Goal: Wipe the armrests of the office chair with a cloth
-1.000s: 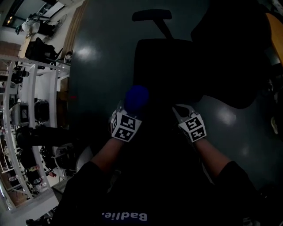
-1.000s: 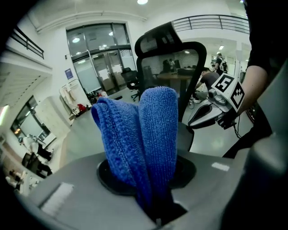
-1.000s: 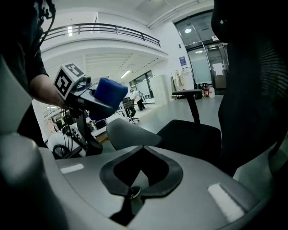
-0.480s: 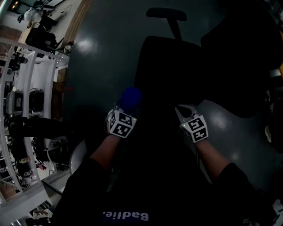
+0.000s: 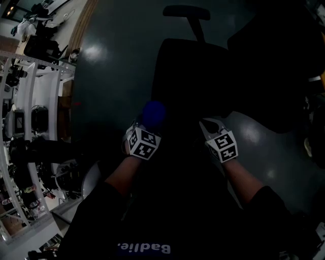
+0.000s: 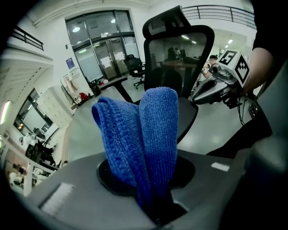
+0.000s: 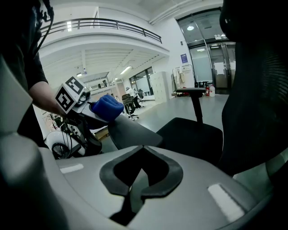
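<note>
A blue cloth (image 6: 144, 134), folded into an upright bunch, is pinched at its lower end by the left gripper (image 6: 155, 204), leaving the free loop ready for rubbing. It sits at the near left edge of the black office chair (image 5: 193, 76), just over what looks like a grey armrest pad (image 7: 130, 131); contact is unclear. The far armrest (image 5: 187, 12) stands beyond the seat. The right gripper (image 7: 142, 152), tongs pressed together on nothing, hovers beside the seat. A second dark chair (image 5: 274, 61) crowds the right, and white shelving (image 5: 30, 101) lines the left.
</note>
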`<act>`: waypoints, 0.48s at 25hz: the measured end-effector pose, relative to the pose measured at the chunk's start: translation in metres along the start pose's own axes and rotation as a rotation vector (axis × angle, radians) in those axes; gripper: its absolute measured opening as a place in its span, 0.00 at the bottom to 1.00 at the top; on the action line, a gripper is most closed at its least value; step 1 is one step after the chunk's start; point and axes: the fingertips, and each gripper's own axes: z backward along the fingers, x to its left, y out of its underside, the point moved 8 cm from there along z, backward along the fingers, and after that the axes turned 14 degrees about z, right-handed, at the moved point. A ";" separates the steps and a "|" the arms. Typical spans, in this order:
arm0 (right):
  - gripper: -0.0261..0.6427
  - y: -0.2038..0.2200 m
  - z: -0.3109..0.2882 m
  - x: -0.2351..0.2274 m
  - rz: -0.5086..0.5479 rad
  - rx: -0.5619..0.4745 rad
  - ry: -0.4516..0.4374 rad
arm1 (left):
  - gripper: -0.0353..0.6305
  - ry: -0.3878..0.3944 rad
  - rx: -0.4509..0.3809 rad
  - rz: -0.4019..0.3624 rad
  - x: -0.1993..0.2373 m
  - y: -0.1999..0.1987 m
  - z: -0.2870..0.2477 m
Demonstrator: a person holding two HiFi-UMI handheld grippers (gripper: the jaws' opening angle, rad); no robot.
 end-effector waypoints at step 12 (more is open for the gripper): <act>0.05 0.000 -0.003 0.001 0.006 -0.018 -0.036 | 0.26 0.159 0.000 -0.045 -0.073 -0.018 -0.010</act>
